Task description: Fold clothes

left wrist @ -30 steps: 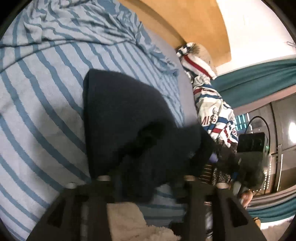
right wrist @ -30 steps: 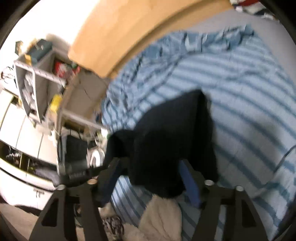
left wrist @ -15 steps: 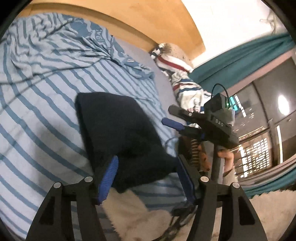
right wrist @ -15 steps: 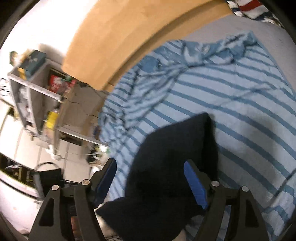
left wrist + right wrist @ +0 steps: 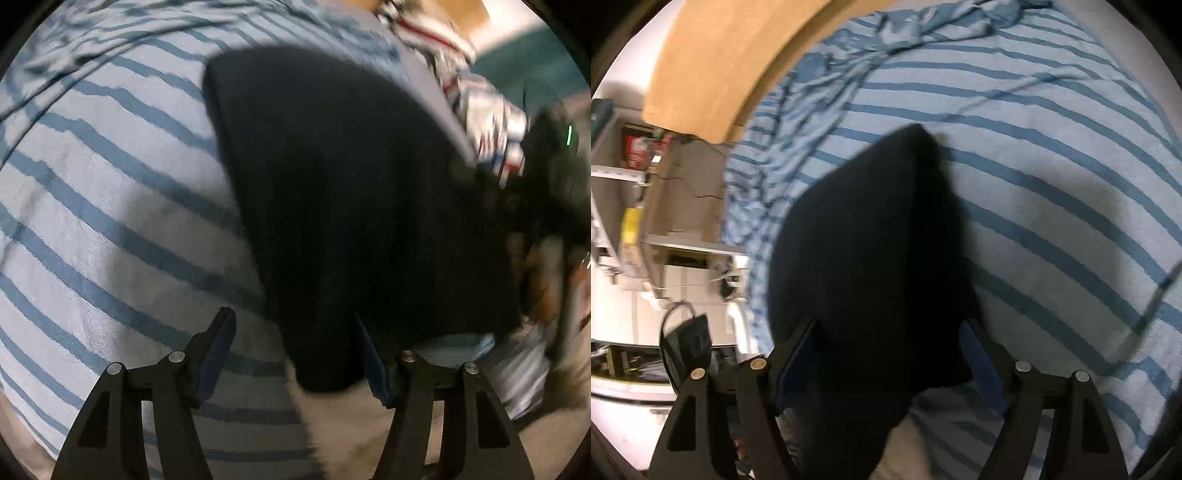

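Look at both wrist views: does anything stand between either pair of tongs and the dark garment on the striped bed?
Nothing visible does. The dark garment lies on the striped sheet, its near edge already between the open left tongs and the open right tongs; no pad presses on it.

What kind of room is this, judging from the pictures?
Most likely a bedroom: a striped sheet covers a bed, a wooden headboard stands behind it, and cluttered shelves stand beside it.
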Available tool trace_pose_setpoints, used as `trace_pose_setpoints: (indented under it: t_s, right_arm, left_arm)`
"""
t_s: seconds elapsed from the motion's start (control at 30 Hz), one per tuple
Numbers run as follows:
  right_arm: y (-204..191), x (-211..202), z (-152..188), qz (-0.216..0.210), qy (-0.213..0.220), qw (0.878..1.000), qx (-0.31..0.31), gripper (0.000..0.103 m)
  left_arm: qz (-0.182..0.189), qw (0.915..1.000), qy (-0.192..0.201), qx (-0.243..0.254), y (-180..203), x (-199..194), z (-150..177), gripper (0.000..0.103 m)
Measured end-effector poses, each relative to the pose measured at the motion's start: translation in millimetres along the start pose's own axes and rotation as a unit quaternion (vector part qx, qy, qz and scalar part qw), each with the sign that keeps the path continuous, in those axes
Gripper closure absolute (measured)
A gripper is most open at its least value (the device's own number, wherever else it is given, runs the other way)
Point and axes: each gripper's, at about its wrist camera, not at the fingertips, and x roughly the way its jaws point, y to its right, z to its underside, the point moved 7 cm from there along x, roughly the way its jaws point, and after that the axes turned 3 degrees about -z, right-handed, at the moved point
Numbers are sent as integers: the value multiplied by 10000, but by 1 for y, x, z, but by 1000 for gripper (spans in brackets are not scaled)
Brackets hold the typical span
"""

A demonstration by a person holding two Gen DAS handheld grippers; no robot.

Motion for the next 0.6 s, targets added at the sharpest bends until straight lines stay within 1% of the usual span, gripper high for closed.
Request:
trace_pose_setpoints:
  t_s: [0.07,0.1,0.2,0.23,0.27,0.33,0.4,0.43,0.47,0.5,0.57,0.6]
  right_arm:
    - [-3,-5,2,-72,55,10000,1,22]
    - [-6,-9,3,-155,101,9998,-4,22]
    - [-18,-26,-4,-378,433,9983,-75,22]
    - [-22,-30,-9,-379,563,9976,-141,20]
    - [-26,-32,-14,-356,647,9971,-183,20]
    - [-24,-29,-27,-238,674,9974,-119,19]
    - [-21,-21,-39,-340,639,9974,66,19]
    - [-20,-15,-46,-455,593,9971,138,19]
    - [-19,-7,-53,-588,536,9966,197,19]
    - [-17,0,-57,-633,448,9967,259,19]
    - [-13,14,-62,-651,228,9968,397,19]
    - [-11,22,-62,-685,107,9964,485,23]
  left_arm:
    - [80,9999,-75,-72,-1,1,5,38]
    - [200,9996,-7,-178,-3,-5,4,38]
    - [645,9955,478,-495,-7,-35,-11,38]
    - [834,9924,667,-606,-8,-46,-18,38]
    - [1064,9876,869,-762,-10,-58,-27,38]
    - [1197,9823,964,-1070,-17,-65,-40,38]
    - [1173,9754,944,-1612,-31,-62,-55,38]
    - [1257,9698,923,-1876,-37,-57,-63,38]
    - [1446,9635,830,-2093,-41,-47,-69,38]
    - [1619,9573,712,-2287,-43,-38,-75,38]
    - [1815,9507,289,-2496,-42,-14,-79,38]
    - [1811,9487,190,-2585,-43,-7,-79,38]
